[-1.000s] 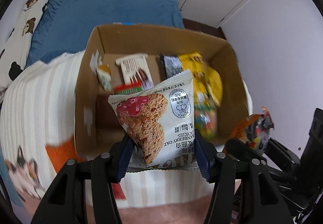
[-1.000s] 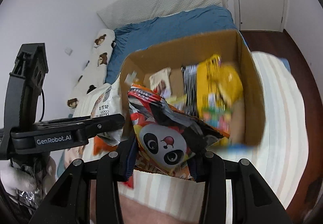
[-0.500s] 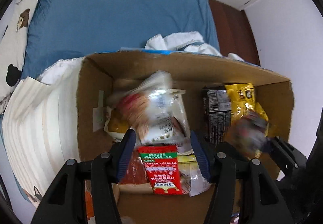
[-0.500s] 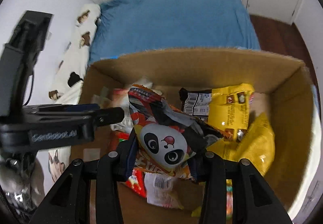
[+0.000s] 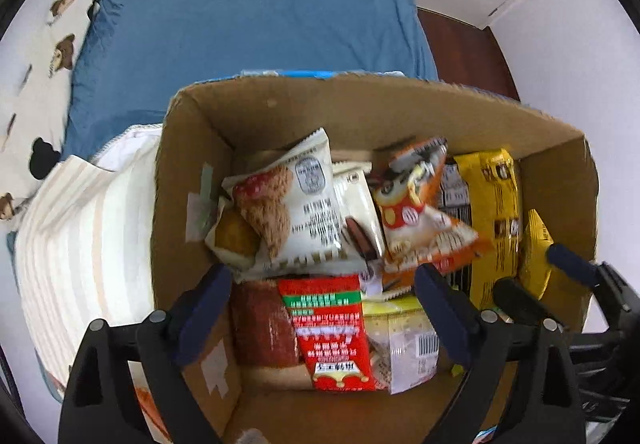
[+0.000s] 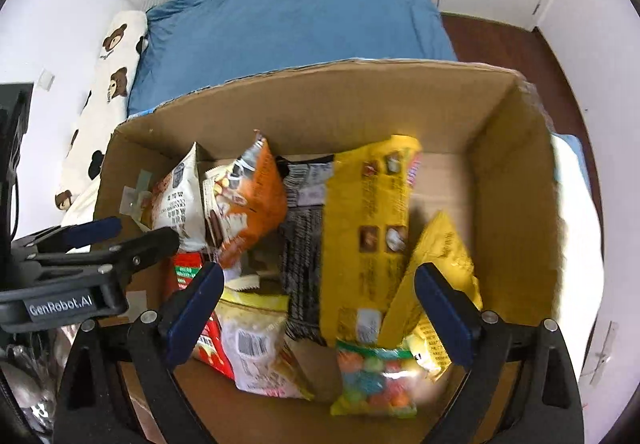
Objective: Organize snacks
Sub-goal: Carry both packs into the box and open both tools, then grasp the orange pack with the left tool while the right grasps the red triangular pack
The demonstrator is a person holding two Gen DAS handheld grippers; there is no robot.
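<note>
A cardboard box [image 5: 360,112] [image 6: 360,100] holds several snack packs. The white cranberry oat cookie pack [image 5: 296,204] [image 6: 178,200] lies loose at the box's far left. The orange panda snack bag [image 5: 416,212] [image 6: 252,200] lies loose beside it. Yellow bags [image 6: 372,228] [image 5: 496,220] fill the right side, a red pack [image 5: 328,324] and a candy-ball bag [image 6: 372,376] lie near. My left gripper [image 5: 322,308] is open and empty above the box. My right gripper [image 6: 318,308] is open and empty above the box.
The box sits on a striped blanket [image 5: 80,244] on a bed with a blue duvet [image 5: 240,12] [image 6: 296,12]. A bear-print pillow [image 6: 104,92] lies left. Dark wood floor [image 6: 560,56] and white walls are at the right.
Both grippers moved over the box and opened. The cookie pack dropped from the left gripper and the panda bag from the right; both now lie in the box.
</note>
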